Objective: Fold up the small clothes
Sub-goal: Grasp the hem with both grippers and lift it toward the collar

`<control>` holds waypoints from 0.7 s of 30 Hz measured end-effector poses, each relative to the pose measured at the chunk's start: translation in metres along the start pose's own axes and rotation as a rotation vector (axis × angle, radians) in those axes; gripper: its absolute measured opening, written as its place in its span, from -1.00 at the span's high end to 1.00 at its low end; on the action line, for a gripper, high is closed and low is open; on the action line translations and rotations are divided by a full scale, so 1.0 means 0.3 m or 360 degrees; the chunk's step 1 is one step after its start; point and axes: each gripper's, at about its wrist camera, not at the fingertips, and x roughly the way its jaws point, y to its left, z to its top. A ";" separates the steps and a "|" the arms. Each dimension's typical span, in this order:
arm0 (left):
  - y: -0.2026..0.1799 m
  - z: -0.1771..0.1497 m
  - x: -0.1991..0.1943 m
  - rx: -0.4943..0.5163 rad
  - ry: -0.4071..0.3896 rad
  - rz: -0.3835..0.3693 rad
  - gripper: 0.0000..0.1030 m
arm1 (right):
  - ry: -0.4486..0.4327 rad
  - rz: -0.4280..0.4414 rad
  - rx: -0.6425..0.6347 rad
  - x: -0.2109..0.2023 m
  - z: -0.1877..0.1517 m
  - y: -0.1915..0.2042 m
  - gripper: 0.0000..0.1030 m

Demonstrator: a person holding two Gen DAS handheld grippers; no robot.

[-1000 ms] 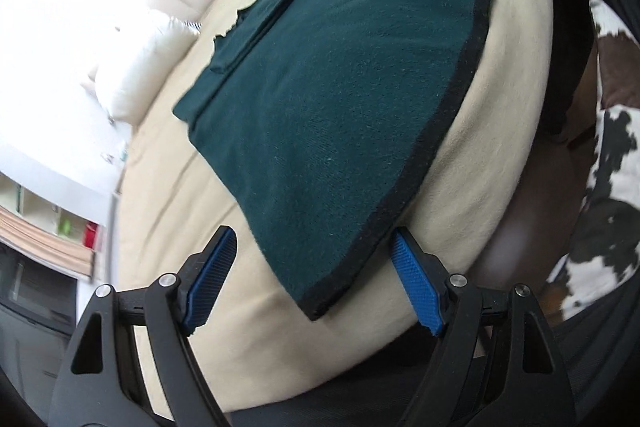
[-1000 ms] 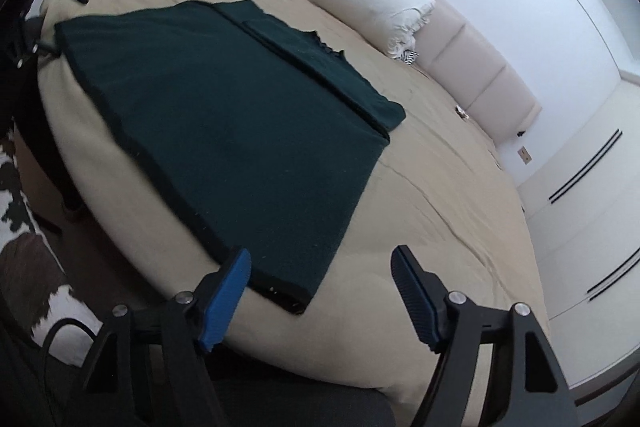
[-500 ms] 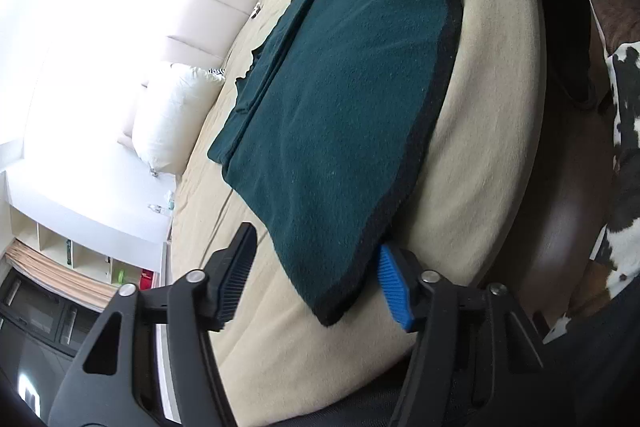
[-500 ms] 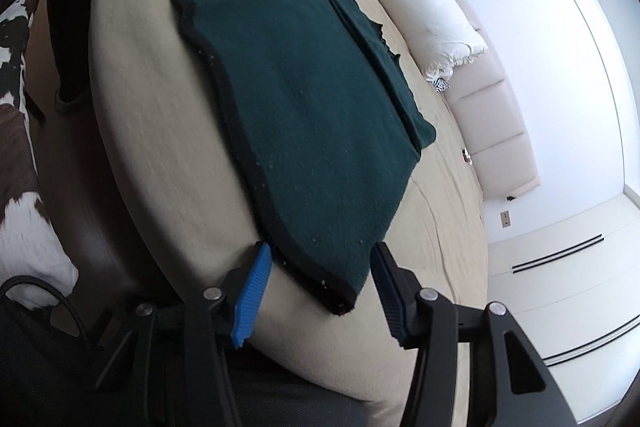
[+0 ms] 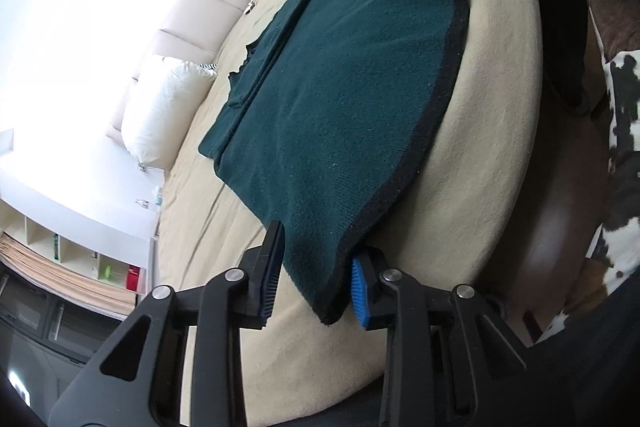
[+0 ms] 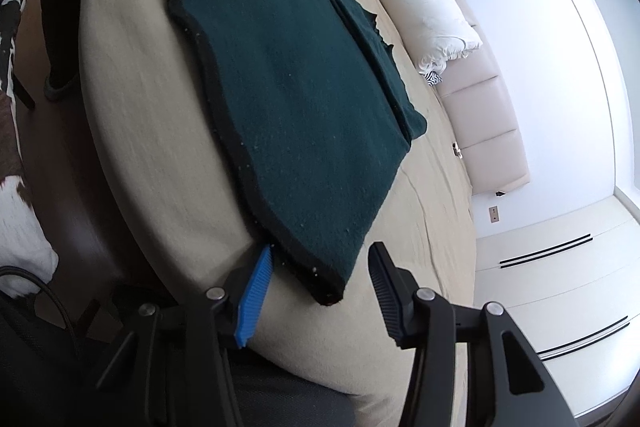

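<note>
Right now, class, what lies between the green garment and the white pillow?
Only bare beige bedsheet: the garment and the pillow lie apart with nothing between them. Both wrist views show it.

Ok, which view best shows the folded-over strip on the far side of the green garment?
The right wrist view: the folded strip lies unobstructed along the far edge of the green garment, both its ends visible. The left wrist view shows the same strip, but foreshortened and glared by the bright wall.
</note>
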 end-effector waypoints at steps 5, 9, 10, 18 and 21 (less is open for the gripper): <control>-0.014 -0.002 0.007 0.0009 0.0011 -0.0056 0.66 | 0.0041 -0.0004 -0.0071 0.001 0.005 0.018 0.10; 0.002 0.002 0.012 -0.0050 0.0014 -0.0090 0.78 | 0.0065 0.0048 -0.0123 0.012 0.013 0.025 0.54; 0.005 0.003 0.011 -0.0057 0.0011 -0.0094 0.82 | 0.0069 0.0056 -0.0124 0.014 0.014 0.025 0.64; 0.084 0.029 -0.025 -0.0279 -0.0056 -0.0108 0.89 | 0.0021 0.0024 -0.0014 -0.014 0.020 -0.013 0.90; 0.159 0.054 -0.046 -0.0418 -0.0110 -0.0086 0.89 | -0.0040 0.0014 0.0140 -0.031 0.039 -0.088 0.91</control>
